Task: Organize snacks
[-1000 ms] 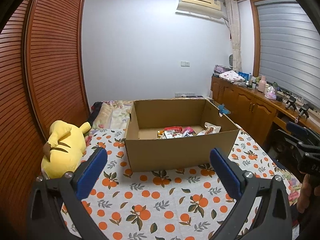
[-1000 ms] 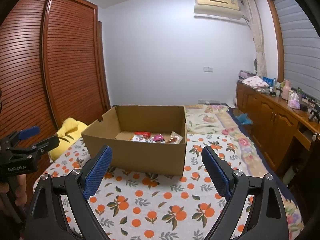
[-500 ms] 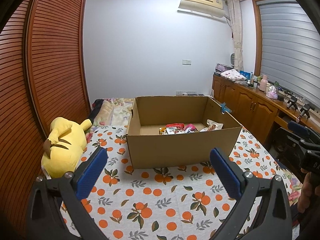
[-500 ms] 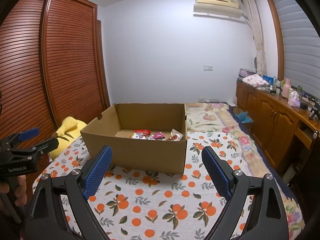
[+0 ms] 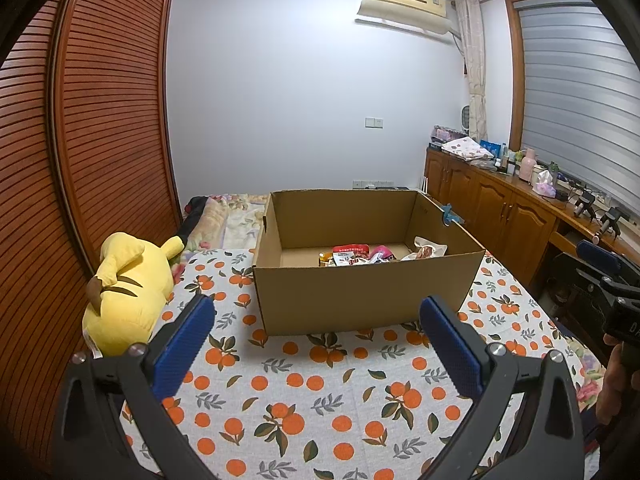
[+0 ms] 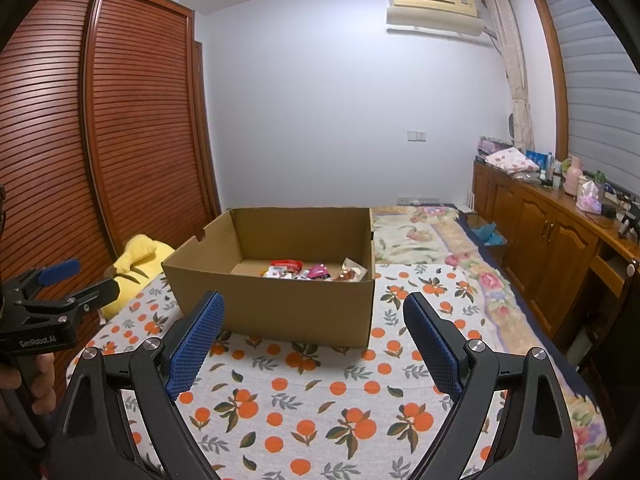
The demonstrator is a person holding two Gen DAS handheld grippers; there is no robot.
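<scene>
Orange-printed bedsheet [image 5: 320,392] covers the bed on which everything lies, with a slatted wooden wardrobe [image 5: 80,152] along the left wall and a wooden cabinet [image 5: 512,216] along the right.

Left claw [image 5: 318,340] hovers level above the sheet, its blue pads spread wide and gripping nothing. Ahead of it and to its left lies a yellow plush toy [image 5: 128,292] against the wardrobe. Straight ahead, beyond the gap between its fingers, stands an open cardboard box [image 5: 360,292]. Snack packets [image 5: 360,255] lie on the box floor toward its near right corner, partly hidden by the near wall. At the far right of this view the other tool shows, with a hand beneath it.

Right claw [image 6: 314,344] is likewise level and released, pads wide apart and empty. To its far left the left tool is seen side-on, a hand [image 6: 28,384] around its grip. The box sits ahead, slightly left of centre, its near wall blocking a direct line to the snacks inside. To the right a floral quilt [image 6: 424,232] stretches toward the cabinet.
</scene>
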